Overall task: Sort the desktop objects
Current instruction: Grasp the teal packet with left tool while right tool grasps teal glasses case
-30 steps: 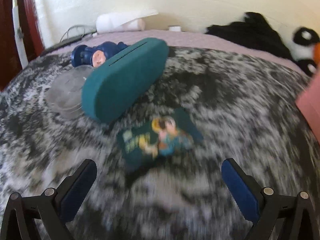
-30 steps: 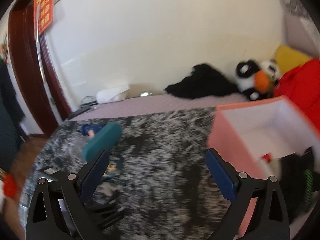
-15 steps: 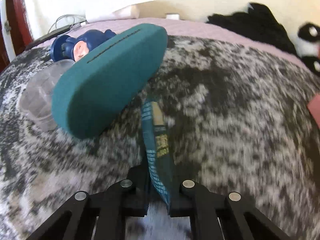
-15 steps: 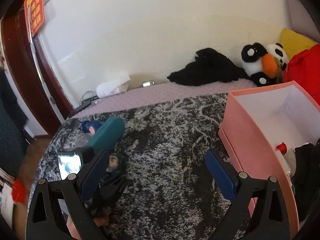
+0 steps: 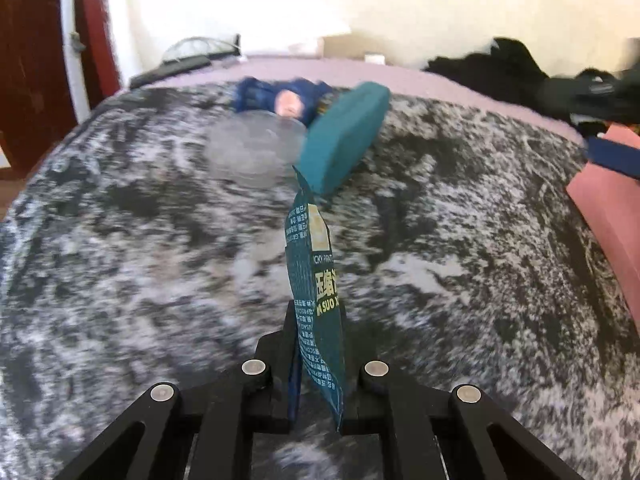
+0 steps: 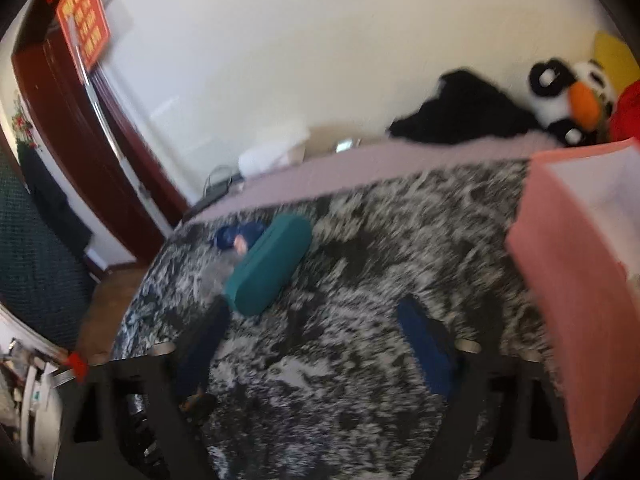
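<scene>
Left hand-held gripper around thin, seemingly foil teal packet.

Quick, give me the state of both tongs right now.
Left tongs: closed on the teal packet, lifted off the blanket.
Right tongs: open, holding nothing.

I have a teal packet with yellow and white print standing edge-on, pinched at its lower end and lifted off the blanket. Farther back lies a teal case, long and rounded, angled across the blanket with its far end raised; just beside it sit a clear round lid and a blue figurine. At my right stands the open pink box.
</scene>
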Motion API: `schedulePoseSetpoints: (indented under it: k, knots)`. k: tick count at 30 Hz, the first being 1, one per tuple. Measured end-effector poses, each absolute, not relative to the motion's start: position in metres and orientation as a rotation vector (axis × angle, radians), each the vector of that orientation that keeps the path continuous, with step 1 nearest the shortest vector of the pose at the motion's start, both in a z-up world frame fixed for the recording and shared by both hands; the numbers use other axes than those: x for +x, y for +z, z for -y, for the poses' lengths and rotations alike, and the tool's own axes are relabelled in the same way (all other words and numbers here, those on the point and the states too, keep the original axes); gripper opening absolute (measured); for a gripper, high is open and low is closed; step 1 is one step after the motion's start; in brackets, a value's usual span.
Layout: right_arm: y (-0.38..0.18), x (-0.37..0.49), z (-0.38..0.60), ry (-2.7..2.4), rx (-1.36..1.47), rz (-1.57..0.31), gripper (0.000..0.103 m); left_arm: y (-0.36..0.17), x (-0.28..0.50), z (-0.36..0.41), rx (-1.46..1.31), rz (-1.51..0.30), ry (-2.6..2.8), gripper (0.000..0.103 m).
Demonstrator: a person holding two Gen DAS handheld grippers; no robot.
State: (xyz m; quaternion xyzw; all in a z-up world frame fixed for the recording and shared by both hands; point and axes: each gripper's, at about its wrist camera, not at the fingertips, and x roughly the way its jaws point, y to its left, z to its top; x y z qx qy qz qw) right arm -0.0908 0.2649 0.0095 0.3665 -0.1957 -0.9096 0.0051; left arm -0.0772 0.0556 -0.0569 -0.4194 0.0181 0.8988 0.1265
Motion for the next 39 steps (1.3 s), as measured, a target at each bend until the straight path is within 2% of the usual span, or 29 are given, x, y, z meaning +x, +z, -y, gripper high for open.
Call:
schedulePoseSetpoints:
  k: [6, 9, 11, 12, 14, 16, 17, 23, 24, 26, 29, 30, 31, 32, 35, 37, 39]
  knots:
    - [-0.007, -0.147, -0.216, -2.826, 1.240, 0.561, 0.068, -0.045, -0.071, -0.033, -1.079, -0.140, 2.688, 0.006]
    - [-0.018, -0.182, -0.192, -2.888, 1.298, 0.428, 0.069, -0.032, -0.074, -0.017, -1.053, -0.053, 2.694, 0.006]
    - [-0.032, -0.203, -0.179, -2.953, 1.348, 0.296, 0.081, -0.030, -0.077, -0.015, -1.051, -0.034, 2.691, 0.006]
    - [-0.044, -0.213, -0.176, -2.954, 1.378, 0.289, 0.082, -0.029, -0.078, -0.015, -1.047, -0.041, 2.693, 0.006]
    - [-0.064, -0.227, -0.177, -2.924, 1.402, 0.367, 0.088, -0.032, -0.079, -0.020, -1.054, -0.054, 2.674, 0.006]
    - [-0.074, -0.233, -0.185, -2.859, 1.357, 0.548, 0.088, -0.035, -0.080, -0.027, -1.065, -0.072, 2.648, 0.006]
    - [-0.076, -0.235, -0.186, -2.840, 1.340, 0.578, 0.088, -0.037, -0.079, -0.029, -1.071, -0.079, 2.643, 0.006]
    - [-0.081, -0.237, -0.188, -2.796, 1.350, 0.631, 0.088, -0.033, -0.075, -0.017, -1.095, 0.094, 2.599, 0.007]
    - [-0.082, -0.237, -0.186, -2.793, 1.359, 0.627, 0.089, -0.031, -0.073, -0.016, -1.091, 0.104, 2.603, 0.007]
    - [-0.085, -0.238, -0.182, -2.788, 1.377, 0.619, 0.099, -0.030, -0.069, -0.013, -1.083, 0.110, 2.619, 0.007]
    - [-0.090, -0.240, -0.176, -2.780, 1.402, 0.607, 0.101, -0.030, -0.066, -0.011, -1.087, 0.098, 2.633, 0.007]
    - [-0.091, -0.240, -0.175, -2.777, 1.411, 0.603, 0.100, -0.030, -0.066, -0.010, -1.087, 0.095, 2.637, 0.007]
    - [-0.092, -0.240, -0.173, -2.775, 1.420, 0.598, 0.089, -0.030, -0.066, -0.009, -1.087, 0.093, 2.641, 0.007]
    - [-0.094, -0.241, -0.171, -2.772, 1.428, 0.594, 0.069, -0.028, -0.065, -0.007, -1.082, 0.100, 2.643, 0.007]
    - [-0.095, -0.237, -0.167, -2.790, 1.447, 0.467, 0.046, -0.021, -0.065, -0.007, -1.063, 0.126, 2.643, 0.007]
    - [-0.087, -0.229, -0.168, -2.836, 1.420, 0.383, 0.041, -0.017, -0.063, -0.009, -1.049, 0.136, 2.642, 0.007]
    - [-0.072, -0.220, -0.169, -2.886, 1.380, 0.304, 0.040, -0.010, -0.059, -0.017, -1.027, 0.134, 2.632, 0.007]
